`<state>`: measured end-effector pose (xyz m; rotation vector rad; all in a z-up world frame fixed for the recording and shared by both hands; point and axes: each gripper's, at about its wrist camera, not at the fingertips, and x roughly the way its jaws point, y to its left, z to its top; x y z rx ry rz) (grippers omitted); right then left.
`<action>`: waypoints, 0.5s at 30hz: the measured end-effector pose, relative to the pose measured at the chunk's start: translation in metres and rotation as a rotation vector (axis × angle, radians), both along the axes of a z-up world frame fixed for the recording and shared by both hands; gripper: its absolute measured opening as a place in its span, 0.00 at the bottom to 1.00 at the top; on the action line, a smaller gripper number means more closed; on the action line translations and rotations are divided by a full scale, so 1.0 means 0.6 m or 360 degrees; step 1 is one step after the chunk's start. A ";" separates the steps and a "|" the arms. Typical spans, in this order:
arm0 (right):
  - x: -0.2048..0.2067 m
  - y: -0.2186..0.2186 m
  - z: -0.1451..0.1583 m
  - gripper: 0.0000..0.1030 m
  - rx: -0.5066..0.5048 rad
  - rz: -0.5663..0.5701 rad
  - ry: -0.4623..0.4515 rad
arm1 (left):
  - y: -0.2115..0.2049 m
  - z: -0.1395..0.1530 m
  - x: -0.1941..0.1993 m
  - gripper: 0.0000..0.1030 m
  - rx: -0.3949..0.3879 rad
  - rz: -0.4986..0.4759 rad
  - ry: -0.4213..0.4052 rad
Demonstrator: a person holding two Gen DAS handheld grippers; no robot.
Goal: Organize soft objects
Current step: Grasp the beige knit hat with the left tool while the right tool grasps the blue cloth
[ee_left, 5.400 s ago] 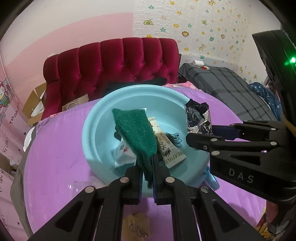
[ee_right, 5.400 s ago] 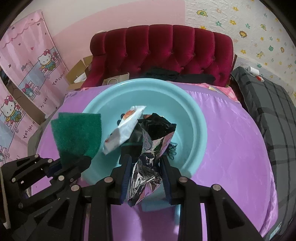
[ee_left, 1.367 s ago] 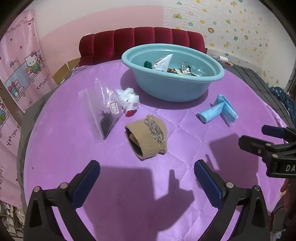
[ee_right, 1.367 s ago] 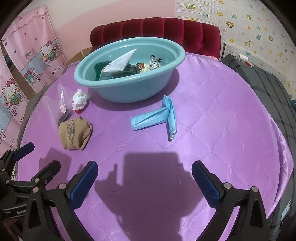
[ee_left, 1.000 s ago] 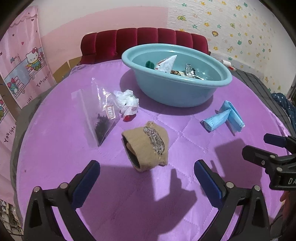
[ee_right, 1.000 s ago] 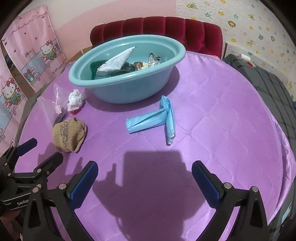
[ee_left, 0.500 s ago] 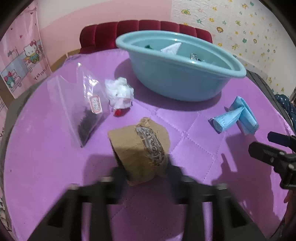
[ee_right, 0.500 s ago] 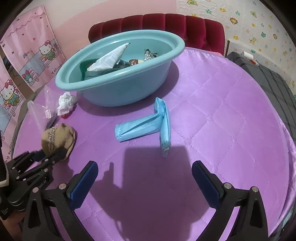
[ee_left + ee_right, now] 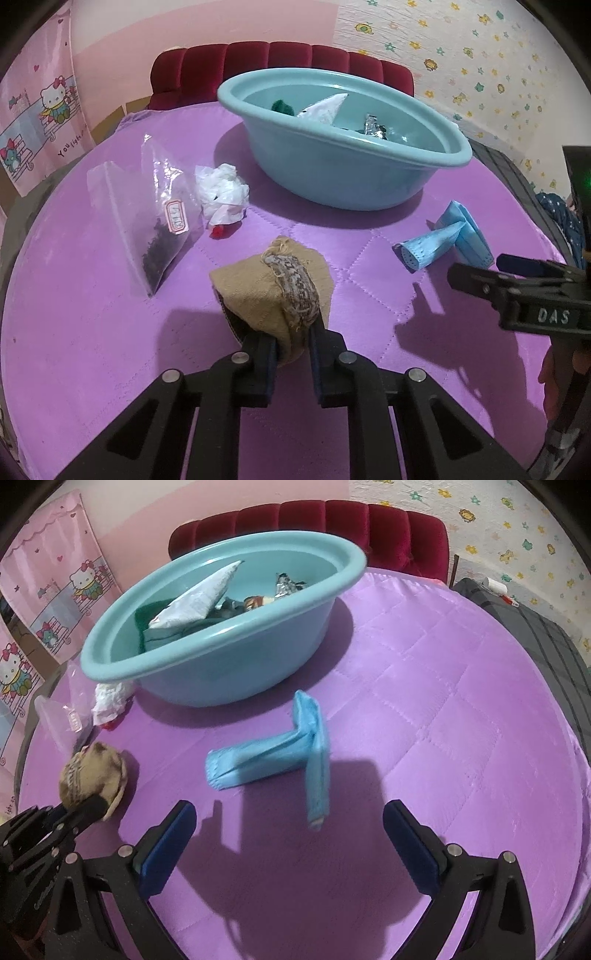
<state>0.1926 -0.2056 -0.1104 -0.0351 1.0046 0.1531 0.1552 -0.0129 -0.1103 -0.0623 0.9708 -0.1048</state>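
My left gripper (image 9: 291, 343) is shut on a tan burlap pouch (image 9: 273, 288) resting on the purple table; it also shows in the right wrist view (image 9: 92, 775). My right gripper (image 9: 288, 845) is open and empty, just short of a folded blue cloth (image 9: 280, 757), which also shows in the left wrist view (image 9: 443, 240). A teal basin (image 9: 332, 173) behind them holds a green scouring pad (image 9: 155, 627), a white packet (image 9: 199, 598) and foil wrappers (image 9: 286, 583).
A clear zip bag with dark bits (image 9: 155, 221) and a crumpled white plastic wad (image 9: 221, 192) lie left of the basin. A red tufted sofa (image 9: 314, 520) stands behind the round table (image 9: 443, 701). A dark plaid bed (image 9: 535, 627) is at the right.
My left gripper moved forward and closed on the burlap pouch. My right gripper moved closer to the blue cloth and stayed open.
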 end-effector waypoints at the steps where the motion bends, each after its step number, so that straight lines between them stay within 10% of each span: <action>1: 0.003 -0.002 -0.001 0.95 -0.0004 -0.0010 -0.0001 | -0.001 0.000 0.000 0.15 0.0005 -0.0004 -0.0002; 4: 0.013 -0.003 -0.007 0.76 -0.0021 -0.0017 0.0018 | -0.001 0.001 -0.002 0.15 -0.0007 -0.0004 -0.0005; 8: 0.019 -0.004 -0.017 0.02 -0.0024 0.0000 0.0034 | -0.003 0.002 0.000 0.15 -0.0008 -0.0008 -0.0023; 15: -0.006 0.002 -0.005 0.01 -0.0040 0.0044 0.0017 | -0.008 0.016 -0.005 0.15 -0.0015 -0.0024 -0.0028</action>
